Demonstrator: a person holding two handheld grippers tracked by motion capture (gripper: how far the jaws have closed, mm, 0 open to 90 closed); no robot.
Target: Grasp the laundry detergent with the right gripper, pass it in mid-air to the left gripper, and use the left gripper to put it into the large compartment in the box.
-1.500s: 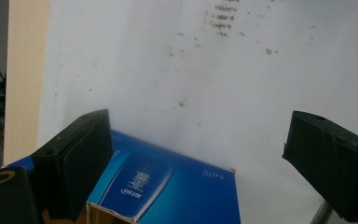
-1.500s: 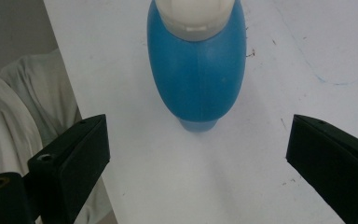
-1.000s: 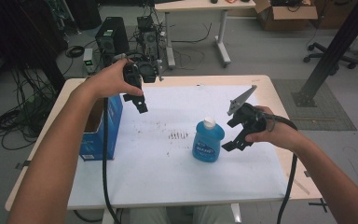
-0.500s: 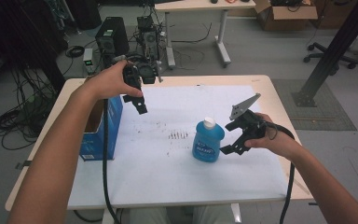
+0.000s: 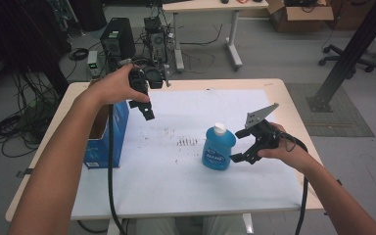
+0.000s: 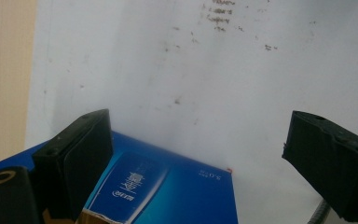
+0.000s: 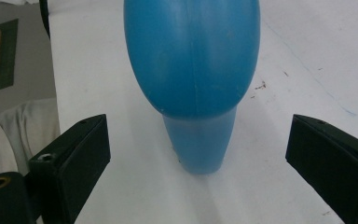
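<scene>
My right gripper (image 5: 243, 145) has its jaws wide, just beside the blue bottle (image 5: 217, 149) standing mid-tabletop. Left gripper (image 5: 143, 105), jaws wide too, hovers above the blue box (image 5: 111, 133).

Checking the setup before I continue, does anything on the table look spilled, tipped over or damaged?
Nothing is tipped: the blue bottle stands upright with its cap on, and the blue box sits at the table's left edge. Only small dark specks mark the white sheet.
</scene>
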